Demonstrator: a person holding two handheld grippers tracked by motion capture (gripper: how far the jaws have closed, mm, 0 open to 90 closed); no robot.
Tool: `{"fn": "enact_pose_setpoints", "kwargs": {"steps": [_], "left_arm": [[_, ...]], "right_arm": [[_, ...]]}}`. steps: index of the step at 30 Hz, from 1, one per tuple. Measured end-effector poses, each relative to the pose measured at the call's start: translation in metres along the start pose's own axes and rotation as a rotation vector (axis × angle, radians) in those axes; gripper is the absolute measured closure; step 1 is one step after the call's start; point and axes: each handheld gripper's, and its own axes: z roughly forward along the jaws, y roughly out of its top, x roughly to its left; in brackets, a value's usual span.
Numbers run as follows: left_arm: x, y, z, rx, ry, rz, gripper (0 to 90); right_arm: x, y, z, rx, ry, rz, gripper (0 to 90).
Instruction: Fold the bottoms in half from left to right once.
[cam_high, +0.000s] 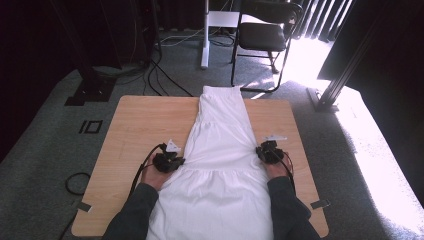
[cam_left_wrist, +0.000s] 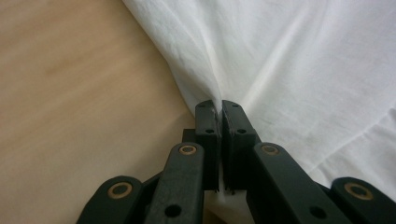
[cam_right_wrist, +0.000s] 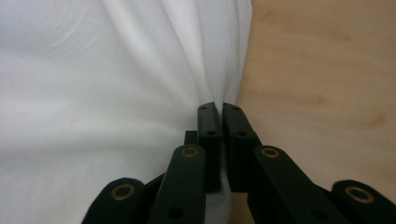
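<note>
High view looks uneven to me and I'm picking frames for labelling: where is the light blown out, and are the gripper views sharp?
High view: sunlight burns out the floor by the chair; left background nearly black. Both gripper views: white garment soft, jaws crisp.

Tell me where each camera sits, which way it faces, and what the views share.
High view: above the person's side, looking forward and down on the wooden table, the white dress, both forearms, left gripper and right gripper.
Left gripper view: rides the left gripper, looking along its black fingers, shut on the dress's left edge.
Right gripper view: rides the right gripper, fingers shut on the dress's right edge.
Shared: all three show the dress and the table.
</note>
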Motion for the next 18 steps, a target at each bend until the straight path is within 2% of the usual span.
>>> {"fn": "enact_pose_setpoints", "kwargs": {"steps": [4,8,11,13,15,17,18], "left_arm": [[-0.021,-0.020,-0.016,-0.010,-0.014,0.043,87.5],[-0.039,-0.040,-0.029,-0.036,-0.049,0.036,87.3],[-0.049,-0.049,-0.036,-0.033,-0.076,0.029,87.2],[-0.055,-0.053,-0.040,-0.029,-0.090,0.046,86.4],[-0.057,-0.055,-0.043,-0.041,-0.100,0.048,80.4],[-0.054,-0.052,-0.047,-0.081,-0.105,0.028,67.0],[-0.054,-0.052,-0.047,-0.081,-0.105,0.028,63.8]], "right_arm": [[0.007,-0.026,-0.024,-0.007,0.030,-0.015,86.5],[0.012,-0.048,-0.044,-0.007,0.068,-0.024,85.7],[0.014,-0.060,-0.056,-0.006,0.092,-0.016,85.4],[0.017,-0.066,-0.061,-0.001,0.104,-0.013,85.4],[0.020,-0.069,-0.066,0.011,0.113,-0.029,84.2],[0.021,-0.068,-0.067,0.023,0.114,-0.044,76.2],[0.021,-0.068,-0.067,0.023,0.114,-0.044,76.2]]}}
